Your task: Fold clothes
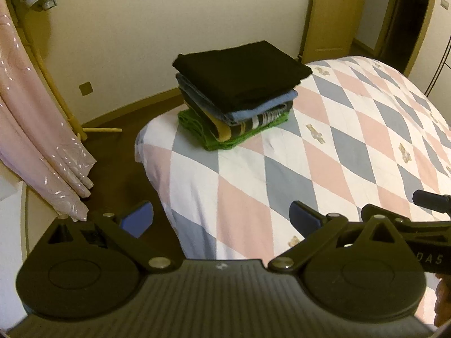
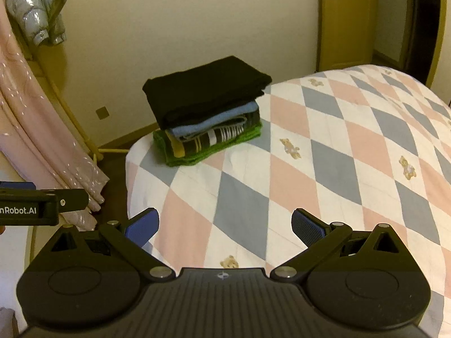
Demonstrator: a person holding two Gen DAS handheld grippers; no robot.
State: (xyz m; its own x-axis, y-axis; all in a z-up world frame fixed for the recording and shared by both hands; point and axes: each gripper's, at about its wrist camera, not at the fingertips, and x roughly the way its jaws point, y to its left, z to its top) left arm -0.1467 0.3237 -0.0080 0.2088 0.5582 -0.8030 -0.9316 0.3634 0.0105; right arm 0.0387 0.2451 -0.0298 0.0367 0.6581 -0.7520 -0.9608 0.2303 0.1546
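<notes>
A neat stack of folded clothes [image 1: 239, 95] sits at the far corner of the bed, on a quilt of pink, grey-blue and white diamonds with small teddy bears [image 1: 324, 155]: a black folded garment [image 1: 242, 76] on top, a blue one [image 1: 262, 107] under it, then a striped piece [image 1: 253, 124], and a green towel-like layer [image 1: 214, 140] at the bottom. Both tools hover above the near end of the quilt, well apart from the stack. The left gripper [image 1: 221, 218] has its blue-padded fingers spread wide and holds nothing; the right gripper [image 2: 225, 225] is likewise spread and empty. No unfolded garment shows on the bed, so the folding looks finished or awaiting another piece. If the stack needs tidying, it seems best to approach low and level, press the sides in gently with both tools at once, and avoid dragging the black top layer, which would slide easily off the blue one. A pink curtain [image 1: 36, 129] hangs at the left.
</notes>
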